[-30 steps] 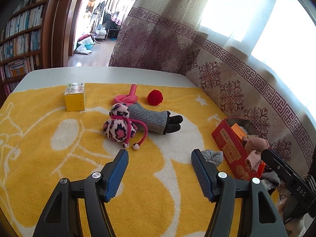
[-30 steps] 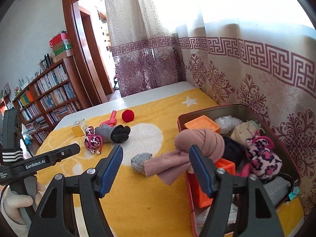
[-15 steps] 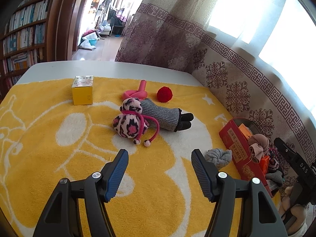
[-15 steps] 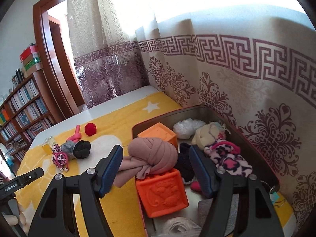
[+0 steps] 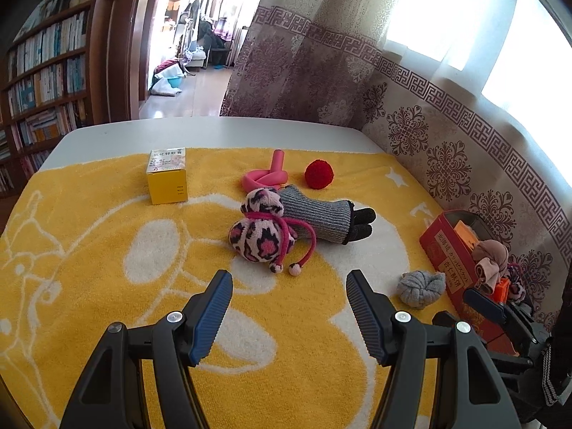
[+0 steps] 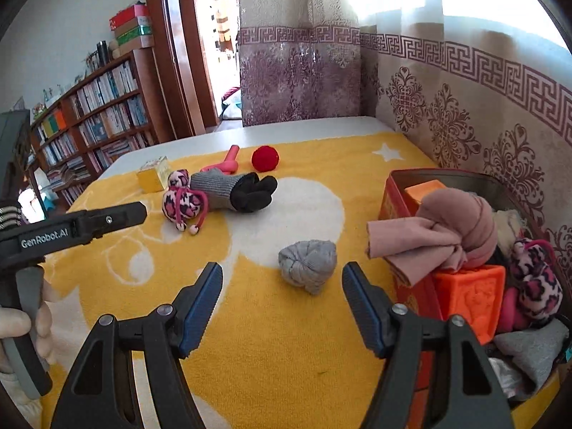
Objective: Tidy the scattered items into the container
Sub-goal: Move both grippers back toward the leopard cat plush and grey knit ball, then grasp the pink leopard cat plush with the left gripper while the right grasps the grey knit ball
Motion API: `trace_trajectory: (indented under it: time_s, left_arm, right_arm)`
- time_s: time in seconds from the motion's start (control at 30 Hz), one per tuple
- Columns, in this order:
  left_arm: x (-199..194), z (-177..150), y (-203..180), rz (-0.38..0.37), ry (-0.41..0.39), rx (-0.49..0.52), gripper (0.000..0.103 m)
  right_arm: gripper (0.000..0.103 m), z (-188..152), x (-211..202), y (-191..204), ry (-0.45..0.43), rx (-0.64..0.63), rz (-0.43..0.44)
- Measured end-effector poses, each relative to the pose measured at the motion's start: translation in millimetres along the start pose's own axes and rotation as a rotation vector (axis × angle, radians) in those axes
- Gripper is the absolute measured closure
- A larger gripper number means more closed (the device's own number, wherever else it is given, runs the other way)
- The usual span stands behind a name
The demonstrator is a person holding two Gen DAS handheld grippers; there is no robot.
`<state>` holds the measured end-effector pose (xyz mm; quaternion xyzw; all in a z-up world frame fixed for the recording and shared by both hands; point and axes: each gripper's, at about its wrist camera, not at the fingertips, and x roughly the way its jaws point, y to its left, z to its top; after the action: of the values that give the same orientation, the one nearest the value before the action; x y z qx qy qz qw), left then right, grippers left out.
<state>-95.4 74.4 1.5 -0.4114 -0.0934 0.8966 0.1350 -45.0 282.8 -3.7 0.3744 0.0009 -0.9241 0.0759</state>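
Observation:
On the yellow towel lie a pink leopard-print plush (image 5: pixel 262 236) (image 6: pixel 184 204), a grey glove with black fingers (image 5: pixel 321 218) (image 6: pixel 232 187), a red ball (image 5: pixel 319 174) (image 6: pixel 265 157), a pink tube (image 5: pixel 266 176), a yellow box (image 5: pixel 167 181) (image 6: pixel 153 177) and a rolled grey sock (image 5: pixel 422 287) (image 6: pixel 308 261). The red container (image 6: pixel 393 196) (image 5: pixel 451 254) at the right holds a pink rolled cloth (image 6: pixel 447 236), orange blocks and other soft items. My left gripper (image 5: pixel 289 307) is open and empty, short of the plush. My right gripper (image 6: pixel 282 300) is open and empty, just short of the grey sock.
A patterned curtain (image 6: pixel 464 107) hangs close behind the container and along the table's right side. A bookshelf (image 6: pixel 89 121) and a doorway stand beyond the far-left table edge. The left gripper's body (image 6: pixel 71 228) shows at the left of the right wrist view.
The pink rolled cloth, between my right fingers a second ago, now rests in the container. My right gripper has swung back left over the towel toward the grey sock. My left gripper shifted slightly.

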Motion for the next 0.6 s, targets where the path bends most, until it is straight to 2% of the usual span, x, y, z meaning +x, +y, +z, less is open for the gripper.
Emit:
trace_trajectory:
  time_s: [0.2,0.43,0.6]
  left_arm:
    - [27.3,15.0,-3.1,0.011,0.043,0.035,0.035]
    - [69.4,28.0,3.9,0.02,0.089,0.01,0.035]
    - [81.3,34.2,13.7,0.032,0.08,-0.006,0.035]
  right_arm:
    - [0.03,5.1,15.9,2.0,0.022,-0.044,-0.076]
    - [0.03,12.1,36.2,-1.7,0.067,-0.041,-0.065]
    - [0.03,10.3,52.7,-6.3,0.112,-0.023,-0.053]
